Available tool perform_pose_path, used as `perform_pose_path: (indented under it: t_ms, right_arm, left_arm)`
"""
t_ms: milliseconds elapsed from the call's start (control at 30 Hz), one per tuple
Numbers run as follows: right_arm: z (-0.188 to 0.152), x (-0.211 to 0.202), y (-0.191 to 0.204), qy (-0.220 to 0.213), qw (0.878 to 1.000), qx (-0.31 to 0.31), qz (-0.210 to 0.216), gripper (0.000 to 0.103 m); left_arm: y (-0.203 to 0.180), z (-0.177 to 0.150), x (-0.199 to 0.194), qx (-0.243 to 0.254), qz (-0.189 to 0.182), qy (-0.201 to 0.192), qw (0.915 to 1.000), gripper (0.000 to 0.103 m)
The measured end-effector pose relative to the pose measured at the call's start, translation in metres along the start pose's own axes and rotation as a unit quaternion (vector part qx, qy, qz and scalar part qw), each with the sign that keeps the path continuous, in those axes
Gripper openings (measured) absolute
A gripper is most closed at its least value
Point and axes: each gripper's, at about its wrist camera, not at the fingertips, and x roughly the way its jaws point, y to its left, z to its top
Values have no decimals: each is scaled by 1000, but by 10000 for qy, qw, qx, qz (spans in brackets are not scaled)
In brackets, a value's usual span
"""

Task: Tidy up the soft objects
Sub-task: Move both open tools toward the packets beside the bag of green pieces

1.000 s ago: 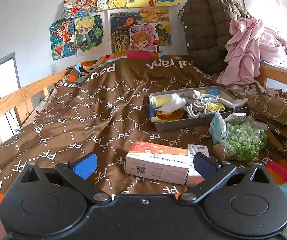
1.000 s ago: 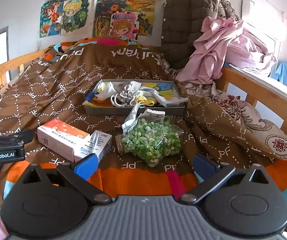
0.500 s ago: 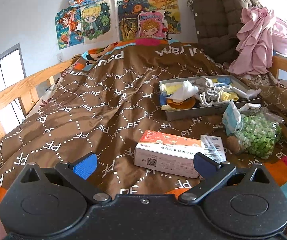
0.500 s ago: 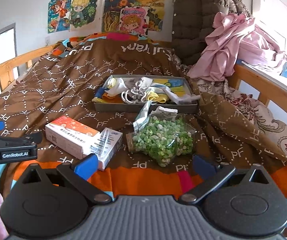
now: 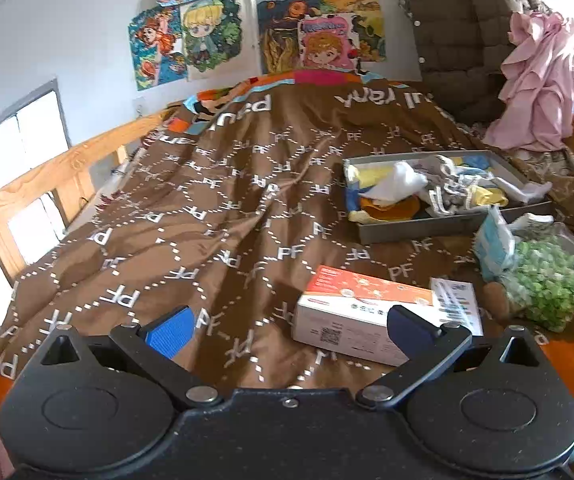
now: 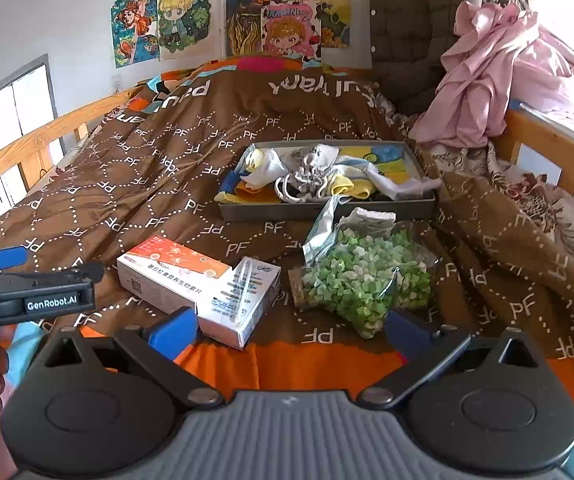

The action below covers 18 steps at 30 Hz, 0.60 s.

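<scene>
- The left gripper [image 5: 289, 326] has its jaws spread wide with nothing between them. Over the last second it has risen and drawn back a little, so the white and orange box [image 5: 367, 312] now sits just ahead of its right jaw rather than between the two.
- The right gripper [image 6: 291, 330] is likewise wide open and empty. It has eased forward, and the box and the bag of green pieces [image 6: 363, 280] now lie closer ahead of its jaws.
- Beyond both pairs of jaws, further up the bed [image 5: 207, 208], the grey tray [image 5: 439, 224] holds a jumble of socks and cloths [image 6: 319, 178], some hanging over its rim.
- Nothing is gripped yet. I judge this an approach, with sorting of the soft things not begun; the bag just ahead of the right jaws looks the likeliest first pick.
</scene>
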Motion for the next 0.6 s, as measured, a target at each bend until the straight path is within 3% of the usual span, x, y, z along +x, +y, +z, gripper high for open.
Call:
perform_pose_path:
  t_ms: [333, 600]
  right_arm:
    - [4, 12, 0, 49, 9999, -9, 147, 103]
    - [21, 30, -12, -208, 9992, -338, 52, 103]
  left_arm:
    - [2, 5, 10, -30, 103, 71, 9999, 102]
    - [-7, 16, 29, 38, -49, 17, 10000, 102]
